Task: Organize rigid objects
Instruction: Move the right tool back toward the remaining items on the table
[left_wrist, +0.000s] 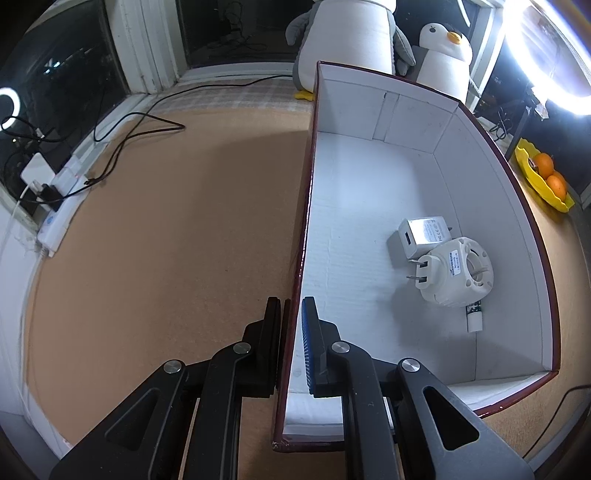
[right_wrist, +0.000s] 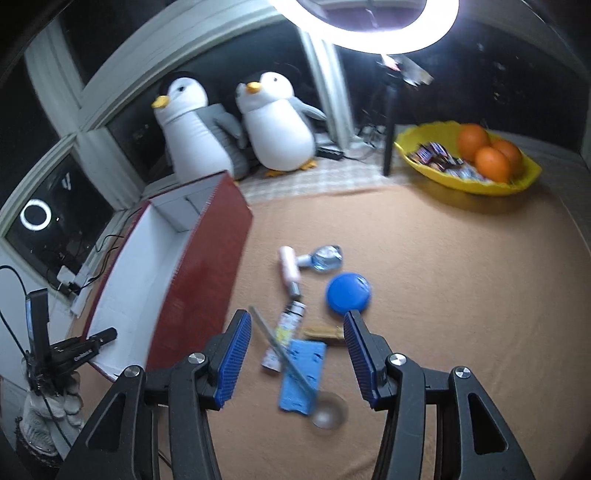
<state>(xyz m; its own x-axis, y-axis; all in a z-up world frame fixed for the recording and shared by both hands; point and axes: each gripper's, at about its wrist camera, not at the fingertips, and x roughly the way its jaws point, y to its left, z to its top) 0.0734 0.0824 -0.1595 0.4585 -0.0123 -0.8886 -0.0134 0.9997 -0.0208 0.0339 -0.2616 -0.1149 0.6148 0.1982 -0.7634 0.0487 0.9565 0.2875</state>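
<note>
We find the left claw (left_wrist: 291, 325) clamped on the box (left_wrist: 369, 206) wall, the right claw (right_wrist: 295, 354) parted above the desk's stiff, light, likely slippery ruler (right_wrist: 280, 350), best gripped edgewise mid-length.

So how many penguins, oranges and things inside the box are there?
Penguins: 2
Oranges: 3
Things in the box: 3 (charger, round plug, small tube)
Total: 8
</note>
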